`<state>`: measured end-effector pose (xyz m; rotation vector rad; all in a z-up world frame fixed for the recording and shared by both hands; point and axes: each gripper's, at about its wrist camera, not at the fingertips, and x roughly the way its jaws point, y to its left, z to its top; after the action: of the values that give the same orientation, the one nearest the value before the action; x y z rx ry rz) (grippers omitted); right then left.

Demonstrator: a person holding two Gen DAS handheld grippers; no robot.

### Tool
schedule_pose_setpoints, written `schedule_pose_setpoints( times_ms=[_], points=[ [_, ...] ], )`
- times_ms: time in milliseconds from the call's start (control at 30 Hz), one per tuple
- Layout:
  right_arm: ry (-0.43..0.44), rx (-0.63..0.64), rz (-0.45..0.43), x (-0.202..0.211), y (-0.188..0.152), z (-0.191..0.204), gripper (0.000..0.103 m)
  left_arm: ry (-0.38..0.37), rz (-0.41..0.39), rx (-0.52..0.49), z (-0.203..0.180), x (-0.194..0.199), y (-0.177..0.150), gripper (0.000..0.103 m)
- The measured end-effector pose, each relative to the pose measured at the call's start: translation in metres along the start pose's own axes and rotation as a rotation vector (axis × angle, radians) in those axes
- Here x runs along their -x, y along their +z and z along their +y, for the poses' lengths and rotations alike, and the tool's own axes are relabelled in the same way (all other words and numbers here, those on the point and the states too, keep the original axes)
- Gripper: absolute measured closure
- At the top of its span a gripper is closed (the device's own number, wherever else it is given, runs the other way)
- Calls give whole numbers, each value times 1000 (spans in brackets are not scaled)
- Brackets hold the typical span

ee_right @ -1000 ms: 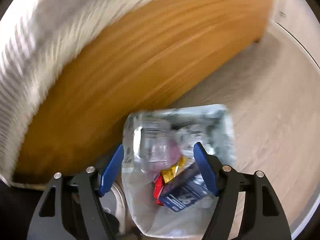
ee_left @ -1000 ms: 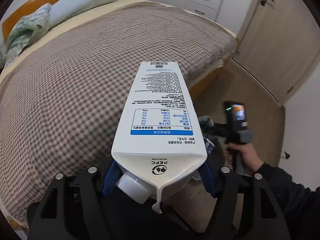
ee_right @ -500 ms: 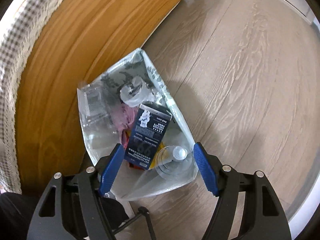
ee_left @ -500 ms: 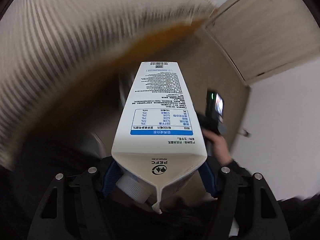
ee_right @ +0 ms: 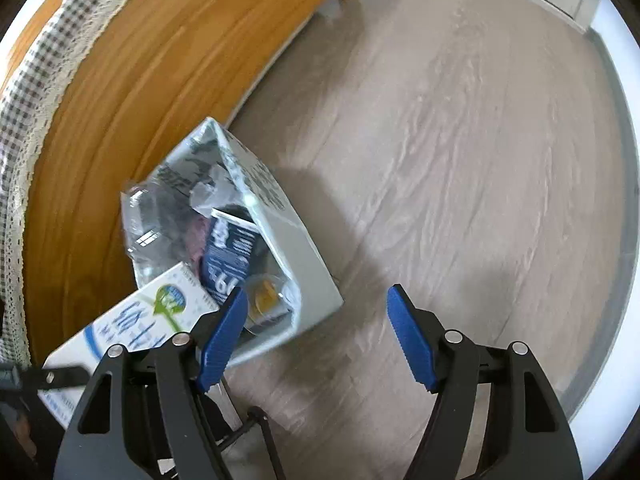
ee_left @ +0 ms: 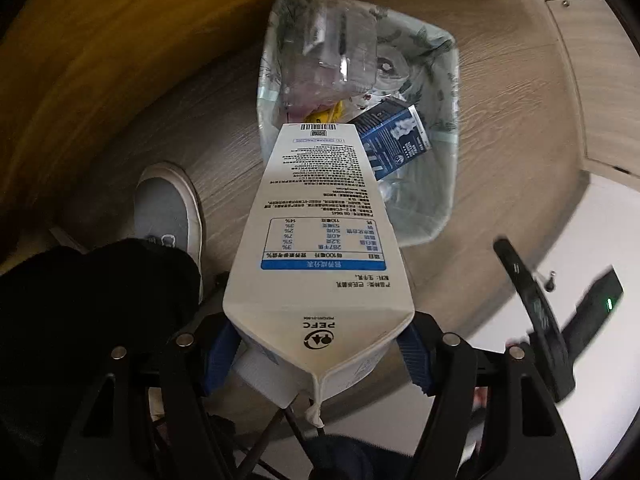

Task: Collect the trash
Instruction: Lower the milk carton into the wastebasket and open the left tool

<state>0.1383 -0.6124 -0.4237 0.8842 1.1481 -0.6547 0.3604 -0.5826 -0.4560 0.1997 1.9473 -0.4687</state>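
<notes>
My left gripper [ee_left: 320, 356] is shut on a white milk carton [ee_left: 320, 236], gripped at its gabled top, its base pointing down over the pale trash bin [ee_left: 444, 216] on the floor. The bin holds a clear plastic container [ee_left: 336, 56], a dark blue carton [ee_left: 394, 138] and other wrappers. In the right wrist view the same carton [ee_right: 136, 320] enters from the lower left at the edge of the bin [ee_right: 308, 280]. My right gripper [ee_right: 316, 340] is open and empty, above the floor just right of the bin.
A wooden bed frame [ee_right: 132, 92] with a checked cover [ee_right: 36, 68] runs along the left, right behind the bin. The person's grey shoe [ee_left: 168, 208] stands left of the bin. Wood-look floor [ee_right: 460, 152] stretches to the right. A white wall base [ee_left: 592, 216] lies at the right.
My left gripper swung from over the bed down to the bin, still holding the milk carton. My right gripper shifted to the right, off the bin and over the floor.
</notes>
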Motion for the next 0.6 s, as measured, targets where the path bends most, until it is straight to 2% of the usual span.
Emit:
schedule_pose_setpoints(
  times_ms=[67, 167, 267, 333, 433, 467, 533, 600],
  points=[
    [1, -13, 9, -3, -2, -2, 34, 18, -1, -3, -13, -13, 11, 36],
    [2, 2, 19, -6, -4, 5, 34, 43, -1, 23, -10, -29, 17, 36],
    [9, 24, 17, -5, -2, 16, 34, 112, -7, 7, -16, -54, 21, 36],
    [11, 32, 8, -1, -1, 20, 34, 133, -8, 8, -21, -67, 22, 35],
    [13, 28, -3, 5, 0, 25, 34, 203, -32, -36, -26, -73, 19, 35],
    [13, 32, -8, 8, 0, 26, 34, 198, -35, -29, -26, -73, 19, 33],
    [5, 48, -18, 14, -1, 30, 34, 122, -39, 3, -25, -66, 20, 23],
    [-3, 59, -21, 18, 0, 32, 34, 32, -17, -16, -20, -57, 18, 13]
  ],
)
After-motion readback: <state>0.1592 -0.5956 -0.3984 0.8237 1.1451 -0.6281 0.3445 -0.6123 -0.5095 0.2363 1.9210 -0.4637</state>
